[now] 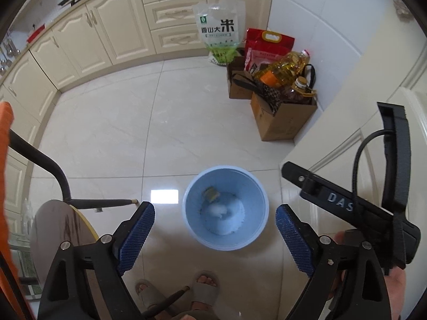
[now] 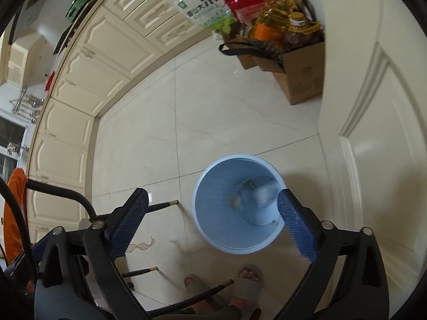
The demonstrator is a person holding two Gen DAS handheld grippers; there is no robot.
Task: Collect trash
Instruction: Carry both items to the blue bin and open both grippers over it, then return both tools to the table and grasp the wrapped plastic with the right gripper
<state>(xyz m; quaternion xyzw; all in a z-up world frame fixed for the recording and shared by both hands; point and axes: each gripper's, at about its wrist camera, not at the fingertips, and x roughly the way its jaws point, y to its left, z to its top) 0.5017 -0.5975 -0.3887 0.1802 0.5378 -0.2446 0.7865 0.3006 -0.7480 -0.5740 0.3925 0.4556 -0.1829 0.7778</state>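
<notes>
A light blue waste bin (image 1: 225, 242) stands on the pale tiled floor, straight below both grippers. At its bottom lie a white crumpled piece (image 1: 220, 210) and a small yellowish scrap (image 1: 211, 193). My left gripper (image 1: 214, 236) hangs over the bin, open, with nothing between its blue pads (image 1: 137, 236). In the right wrist view the bin (image 2: 213, 234) holds a blurred pale object (image 2: 263, 196) inside it. My right gripper (image 2: 213, 222) is open above the bin with nothing between its pads (image 2: 297, 225). The right gripper's black body (image 1: 347, 200) shows at the right of the left wrist view.
Cream kitchen cabinets (image 1: 106, 32) run along the far left. A rice bag (image 1: 217, 32), cardboard boxes (image 1: 280, 117) with oil bottles and a red bag stand in the far corner. A cream door (image 2: 373, 133) is on the right. A person's sandalled feet (image 1: 205, 288) and chair legs (image 2: 160, 206) are near.
</notes>
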